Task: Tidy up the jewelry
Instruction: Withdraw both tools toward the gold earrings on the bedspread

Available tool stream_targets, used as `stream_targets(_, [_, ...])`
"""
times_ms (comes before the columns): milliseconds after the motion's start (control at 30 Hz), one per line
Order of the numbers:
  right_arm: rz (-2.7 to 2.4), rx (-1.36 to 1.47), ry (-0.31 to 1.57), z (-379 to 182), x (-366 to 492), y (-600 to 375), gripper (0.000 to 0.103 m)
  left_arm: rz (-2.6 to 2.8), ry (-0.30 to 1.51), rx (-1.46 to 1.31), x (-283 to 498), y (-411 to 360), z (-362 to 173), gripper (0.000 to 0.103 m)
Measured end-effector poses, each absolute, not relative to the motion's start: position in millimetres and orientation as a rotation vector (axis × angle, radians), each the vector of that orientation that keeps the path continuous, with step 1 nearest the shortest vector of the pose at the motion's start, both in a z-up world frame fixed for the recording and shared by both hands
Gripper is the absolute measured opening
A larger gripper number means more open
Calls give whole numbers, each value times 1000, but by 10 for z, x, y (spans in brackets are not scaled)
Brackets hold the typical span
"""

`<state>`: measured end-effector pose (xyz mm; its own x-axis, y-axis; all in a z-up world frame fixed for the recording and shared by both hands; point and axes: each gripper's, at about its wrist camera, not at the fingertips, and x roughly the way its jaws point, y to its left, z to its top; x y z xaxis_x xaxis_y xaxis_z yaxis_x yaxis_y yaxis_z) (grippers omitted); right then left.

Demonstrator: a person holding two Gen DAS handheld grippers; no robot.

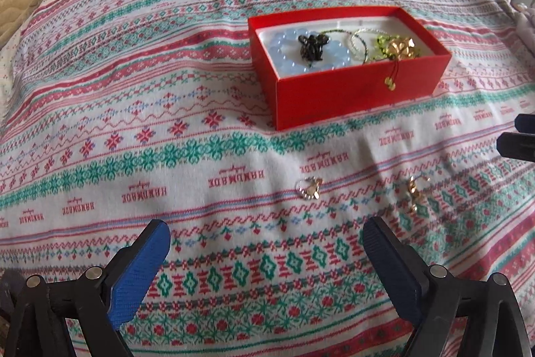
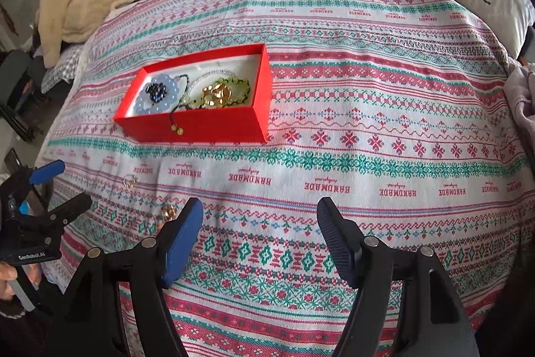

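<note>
Two gold earrings (image 1: 309, 188) lie blurred on the bedspread (image 1: 133, 109); both hand-held grippers (image 1: 265, 235) gape wide, holding nothing.

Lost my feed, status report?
Both grippers, left and right, open, empty. Two gold earrings loose on bedspread, outside red box. Nothing blocking.

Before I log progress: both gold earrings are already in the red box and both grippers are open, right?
Not quite. The two gold earrings lie on the bedspread in front of the red box, as the left wrist view shows. Both grippers are open.
</note>
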<state>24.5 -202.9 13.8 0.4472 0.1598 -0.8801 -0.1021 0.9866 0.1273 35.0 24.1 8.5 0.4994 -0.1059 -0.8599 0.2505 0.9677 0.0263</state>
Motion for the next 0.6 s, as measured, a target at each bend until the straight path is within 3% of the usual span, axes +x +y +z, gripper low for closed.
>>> stream_targets(433, [144,-81,1157,-321,0,-1847,75,-193,1017,223,75,302,-265,96])
stream_targets(600, [126,-68,1130,-370,-55,-1831,81,-240,1034,161,133,371,-365,97])
